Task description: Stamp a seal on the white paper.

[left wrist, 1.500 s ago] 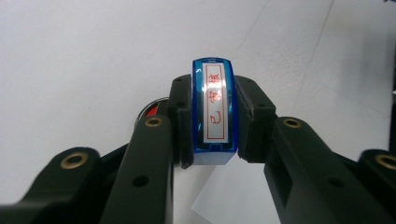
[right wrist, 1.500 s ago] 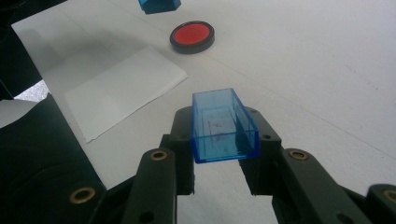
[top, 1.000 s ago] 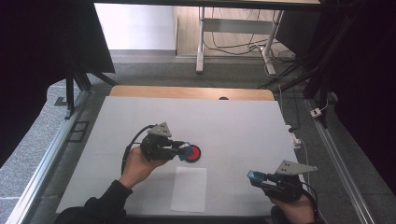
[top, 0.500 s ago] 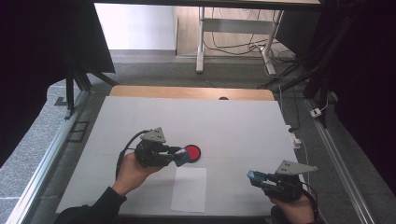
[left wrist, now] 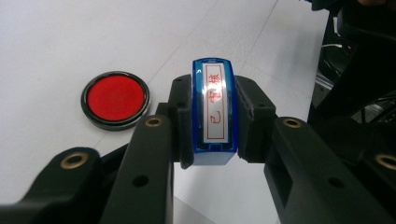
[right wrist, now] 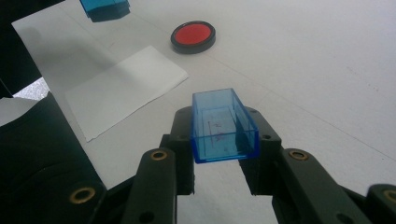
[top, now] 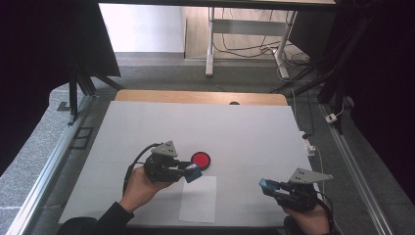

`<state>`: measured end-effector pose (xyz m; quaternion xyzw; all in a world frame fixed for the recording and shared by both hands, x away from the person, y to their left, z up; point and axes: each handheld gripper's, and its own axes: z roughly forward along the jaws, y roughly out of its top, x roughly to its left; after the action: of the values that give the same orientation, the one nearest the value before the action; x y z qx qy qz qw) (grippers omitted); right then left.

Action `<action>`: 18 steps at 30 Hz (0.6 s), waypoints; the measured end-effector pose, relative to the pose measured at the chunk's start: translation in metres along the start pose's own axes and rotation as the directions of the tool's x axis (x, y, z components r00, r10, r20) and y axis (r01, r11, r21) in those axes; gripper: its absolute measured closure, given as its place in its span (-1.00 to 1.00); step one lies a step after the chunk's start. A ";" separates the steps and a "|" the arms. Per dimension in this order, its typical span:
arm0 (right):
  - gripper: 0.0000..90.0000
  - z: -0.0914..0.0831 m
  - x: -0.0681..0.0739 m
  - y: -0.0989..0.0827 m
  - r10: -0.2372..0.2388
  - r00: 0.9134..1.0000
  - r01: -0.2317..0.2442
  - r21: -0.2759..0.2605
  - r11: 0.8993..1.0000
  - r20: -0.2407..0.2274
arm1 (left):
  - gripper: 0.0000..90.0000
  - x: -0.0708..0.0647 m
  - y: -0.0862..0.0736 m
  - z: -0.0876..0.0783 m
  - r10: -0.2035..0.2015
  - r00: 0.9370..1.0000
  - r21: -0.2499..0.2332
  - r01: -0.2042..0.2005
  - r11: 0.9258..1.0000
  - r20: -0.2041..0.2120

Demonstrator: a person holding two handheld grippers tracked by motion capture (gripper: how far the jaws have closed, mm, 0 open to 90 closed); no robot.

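Stamp point(left wrist: 214, 112), blue w/ a white label & red writing, sits tight between the left gripper's point(left wrist: 212, 123) black jaws, shut on it, label side up to the camera. It hangs just above the table, near the red ink pad point(left wrist: 115, 99) & over the top edge of the white paper point(top: 198, 199). Right gripper point(right wrist: 224, 133) is shut on the see-through blue cap point(right wrist: 223, 126), open end facing away, well apart from the stamp. Table point(top: 244, 132) has a big white cover w/ a wood strip at the far edge. Around it: grey floor, black curtains, metal desk legs & cables at the back.
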<state>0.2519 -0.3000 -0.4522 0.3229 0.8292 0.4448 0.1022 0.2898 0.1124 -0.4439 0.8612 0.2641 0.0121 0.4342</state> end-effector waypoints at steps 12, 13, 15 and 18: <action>0.53 0.000 0.000 0.000 -0.003 1.000 0.003 0.001 1.000 0.001 | 0.56 -0.007 -0.004 0.016 0.038 0.999 0.027 -0.038 0.999 -0.005; 0.53 0.000 0.000 0.000 -0.004 1.000 0.004 0.001 1.000 0.000 | 0.56 -0.008 -0.005 0.017 0.043 0.999 0.032 -0.043 0.999 -0.006; 0.53 0.000 0.000 0.000 -0.004 1.000 0.004 0.001 1.000 0.000 | 0.56 -0.009 -0.006 0.021 0.051 0.999 0.044 -0.051 0.998 -0.011; 0.52 0.000 0.000 0.000 -0.003 1.000 0.003 0.002 1.000 0.000 | 0.56 -0.009 -0.007 0.025 0.060 0.998 0.060 -0.059 0.996 -0.014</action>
<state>0.2519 -0.2995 -0.4524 0.3217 0.8300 0.4439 0.1029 0.2854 0.0931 -0.4628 0.8812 0.2419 0.0240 0.4055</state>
